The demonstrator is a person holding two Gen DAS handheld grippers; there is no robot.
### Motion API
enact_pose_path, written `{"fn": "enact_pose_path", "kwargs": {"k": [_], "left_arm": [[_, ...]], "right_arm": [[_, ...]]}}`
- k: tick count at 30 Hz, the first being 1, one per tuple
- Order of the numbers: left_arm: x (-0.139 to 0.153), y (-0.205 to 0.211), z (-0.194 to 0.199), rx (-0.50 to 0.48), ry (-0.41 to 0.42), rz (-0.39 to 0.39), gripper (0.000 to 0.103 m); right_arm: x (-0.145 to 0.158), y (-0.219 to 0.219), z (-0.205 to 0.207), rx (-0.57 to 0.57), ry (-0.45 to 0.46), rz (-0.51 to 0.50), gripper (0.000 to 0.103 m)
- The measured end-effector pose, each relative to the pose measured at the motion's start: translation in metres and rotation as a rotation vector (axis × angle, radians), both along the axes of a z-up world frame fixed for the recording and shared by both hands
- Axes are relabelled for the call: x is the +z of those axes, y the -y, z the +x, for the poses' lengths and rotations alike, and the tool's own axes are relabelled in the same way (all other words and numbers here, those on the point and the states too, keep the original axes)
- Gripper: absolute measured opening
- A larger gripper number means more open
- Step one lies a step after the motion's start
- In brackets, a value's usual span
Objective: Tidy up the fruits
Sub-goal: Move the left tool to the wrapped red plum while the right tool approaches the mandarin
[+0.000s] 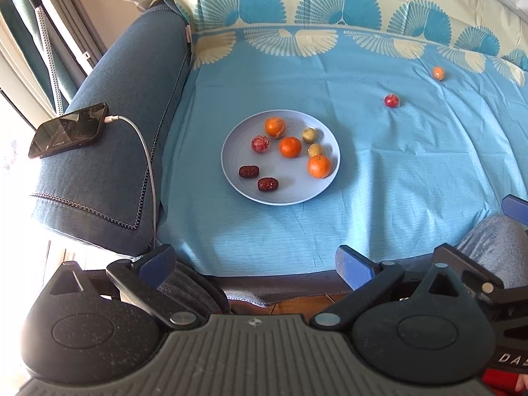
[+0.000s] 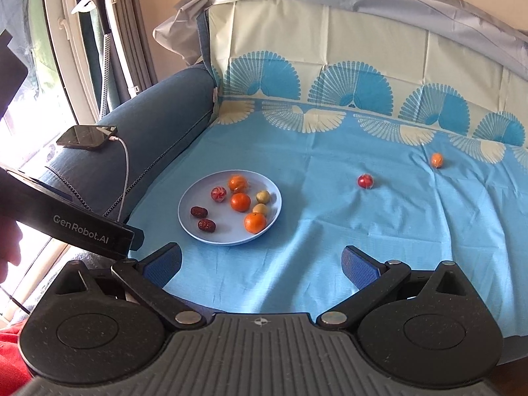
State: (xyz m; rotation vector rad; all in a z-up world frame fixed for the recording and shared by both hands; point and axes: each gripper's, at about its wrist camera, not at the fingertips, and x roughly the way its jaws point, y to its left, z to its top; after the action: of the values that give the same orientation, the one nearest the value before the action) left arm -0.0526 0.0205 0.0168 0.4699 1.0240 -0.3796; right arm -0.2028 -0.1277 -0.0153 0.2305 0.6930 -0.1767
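A pale blue plate (image 1: 297, 194) (image 2: 198, 234) sits on the blue cloth and holds several fruits: three oranges, two red dates, two small yellow-green fruits and a red wrapped fruit. A small red fruit (image 1: 391, 101) (image 2: 365, 181) and a small orange fruit (image 1: 438, 73) (image 2: 437, 159) lie loose on the cloth to the right of the plate. My left gripper (image 1: 254, 260) is open and empty, well short of the plate near the cloth's front edge. My right gripper (image 2: 262, 264) is open and empty, over the cloth in front of the plate.
A blue sofa armrest (image 1: 109, 125) (image 2: 148, 125) stands to the left, with a phone (image 1: 67, 130) (image 2: 86, 137) and its white charging cable on it. The left gripper's body (image 2: 76, 221) shows at the left of the right wrist view. The patterned cloth rises up the backrest behind.
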Motion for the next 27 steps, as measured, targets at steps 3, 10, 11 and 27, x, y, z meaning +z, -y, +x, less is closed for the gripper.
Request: {"fn": "enact_pose_path", "kwargs": {"k": [3,10,11,27], "left_arm": [[-0.004,0.008,0.006,-0.001,-0.009,0.009,0.103],[-0.015,0.047,0.02,-0.061,-0.008,0.011,0.103],[-0.018,0.055,0.022,-0.071,-0.009,0.007,0.103],[-0.099,0.238,0.083,-0.302,0.052,-0.066,0.103]], "right_arm": [[-0.007,0.013,0.004,-0.035,-0.016,0.031,0.102],[-0.02,0.056,0.007,-0.164,-0.037,0.063,0.102],[-0.021,0.065,0.007,-0.191,-0.038,0.061,0.102],[-0.086,0.228,0.044,-0.589,-0.05,0.03,0.102]]}}
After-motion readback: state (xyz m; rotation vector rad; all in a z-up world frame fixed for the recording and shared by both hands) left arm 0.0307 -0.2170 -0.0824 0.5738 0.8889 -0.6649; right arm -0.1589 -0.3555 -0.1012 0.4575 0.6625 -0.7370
